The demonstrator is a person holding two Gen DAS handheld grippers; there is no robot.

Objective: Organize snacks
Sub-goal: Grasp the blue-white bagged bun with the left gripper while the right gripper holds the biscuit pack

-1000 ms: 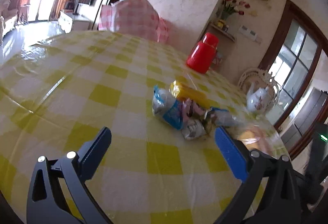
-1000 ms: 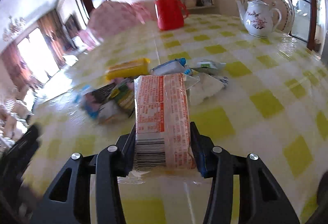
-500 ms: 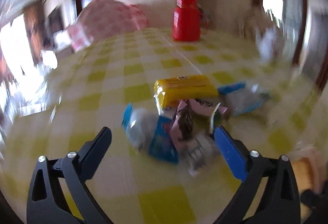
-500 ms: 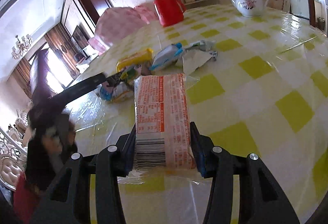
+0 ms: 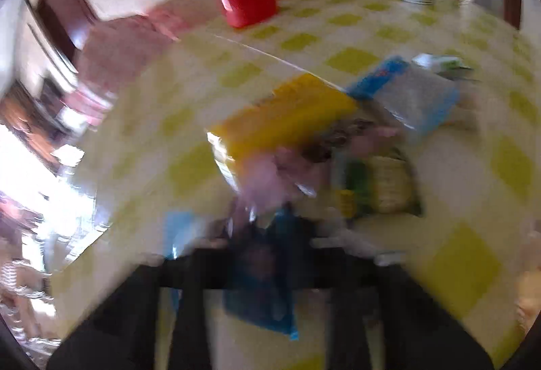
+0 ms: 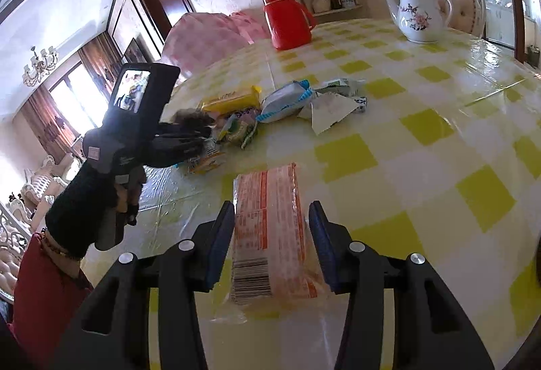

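Blue pads on both grippers, the left pinched shut at the snack pile, the right astride a pack

Left gripper (image 5: 267, 234), blurred, has its jaws together on a pink-and-blue wrapper (image 5: 263, 180) at the near edge of the snack pile (image 6: 270, 106); a second ago they stood wide above the pile. Right gripper (image 6: 272, 234) is part open, and the orange biscuit pack (image 6: 270, 217) between its pads, earlier clamped, lies on the yellow-checked table (image 6: 439, 133) with a gap on the right side. The left hand (image 6: 81, 207), black-sleeved, tilts its gripper down into the pile
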